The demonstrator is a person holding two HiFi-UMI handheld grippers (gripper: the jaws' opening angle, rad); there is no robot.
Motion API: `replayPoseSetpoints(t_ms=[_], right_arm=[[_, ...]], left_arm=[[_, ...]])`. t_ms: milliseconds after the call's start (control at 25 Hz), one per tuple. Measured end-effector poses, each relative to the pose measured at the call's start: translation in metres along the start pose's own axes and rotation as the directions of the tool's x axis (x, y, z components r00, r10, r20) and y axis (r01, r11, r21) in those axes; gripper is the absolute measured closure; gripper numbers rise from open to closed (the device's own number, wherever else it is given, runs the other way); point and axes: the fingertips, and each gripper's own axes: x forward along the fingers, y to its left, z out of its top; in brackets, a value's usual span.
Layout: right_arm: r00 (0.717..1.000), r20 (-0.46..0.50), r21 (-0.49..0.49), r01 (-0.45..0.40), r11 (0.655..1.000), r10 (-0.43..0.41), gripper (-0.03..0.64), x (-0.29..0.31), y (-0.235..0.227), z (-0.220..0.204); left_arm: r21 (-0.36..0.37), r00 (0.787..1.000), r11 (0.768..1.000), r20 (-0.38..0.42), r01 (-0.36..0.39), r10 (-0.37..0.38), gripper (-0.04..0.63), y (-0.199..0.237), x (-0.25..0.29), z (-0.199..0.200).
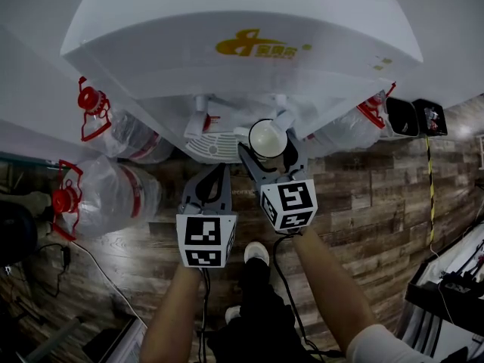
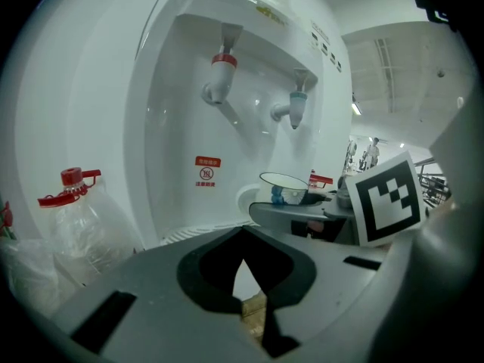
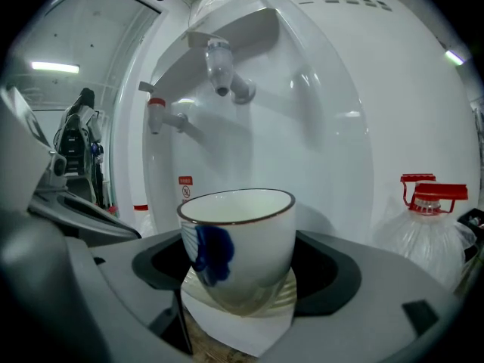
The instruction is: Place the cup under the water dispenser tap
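Cup (image 3: 238, 252), white with a dark rim and a blue mark, stands upright at lower centre of the right gripper view, clamped between the jaws of the right gripper (image 1: 269, 156). Water dispenser (image 1: 242, 44) fills the upper frame. Its red tap (image 2: 219, 78) and blue tap (image 2: 297, 108) sit above the cup, in the recess. Cup is just right of the drip grille (image 1: 214, 146); contact with it cannot be told. Left gripper (image 2: 242, 237) is at lower centre left of the head view, jaw tips together with nothing between them. Plastic water bottle (image 1: 113, 195) lies on the wooden floor (image 1: 363, 195) at left.
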Motion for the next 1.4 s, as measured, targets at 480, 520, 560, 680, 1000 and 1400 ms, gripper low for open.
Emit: replayPoseSetpoints(t_ms=[480,520,560,680,1000,1400], right_arm=[[1.000,0.007,0.006,0.026,1.000,-0.026,0.238,-0.007,-0.001,0.003],[1.000,0.005,0.010,0.025,1.000,-0.025,0.238,-0.009,-0.001,0.003],[1.000,0.002,0.013,0.023,1.000,-0.023,0.238,-0.011,-0.002,0.003],[1.000,-0.010,0.018,0.014,1.000,-0.014,0.238,-0.018,0.000,0.002],[0.999,-0.022,0.039,0.032,0.999,-0.031,0.238,-0.060,0.007,0.008],[1.000,0.001,0.059,0.023,0.998,-0.023,0.239,-0.164,0.039,0.070]], left_arm=[[0.005,1.000,1.000,-0.010,0.028,-0.028,0.545,-0.011,-0.003,-0.005],[0.005,1.000,1.000,-0.010,0.027,-0.027,0.545,-0.011,-0.004,-0.005],[0.004,1.000,1.000,-0.012,0.027,-0.027,0.545,-0.011,-0.005,-0.006],[0.009,0.999,1.000,-0.017,0.028,-0.027,0.546,-0.012,-0.009,-0.006],[0.014,1.000,1.000,-0.008,0.015,-0.014,0.545,-0.019,-0.040,-0.001],[0.067,1.000,0.998,0.010,0.011,-0.012,0.545,-0.057,-0.136,0.039]])
